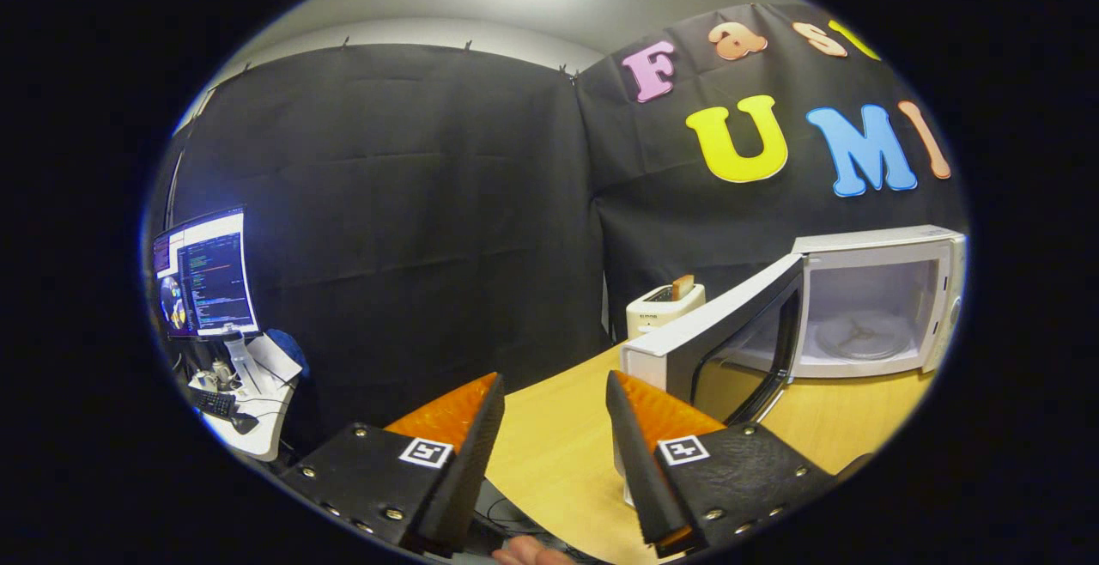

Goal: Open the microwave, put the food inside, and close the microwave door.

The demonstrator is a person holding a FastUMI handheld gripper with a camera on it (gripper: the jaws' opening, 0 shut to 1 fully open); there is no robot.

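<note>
We held the gripper [554, 393] spread, empty; microwave [876, 303] door [721, 337] stood open just ahead, risking a knock from our right finger.

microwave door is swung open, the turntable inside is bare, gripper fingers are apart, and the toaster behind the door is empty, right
Not quite: the toaster is not empty. The gripper view shows a slice of bread standing up out of its slot. The rest holds: the microwave has its door swung open, the turntable is bare, and the gripper has its fingers apart with nothing between them.
</note>
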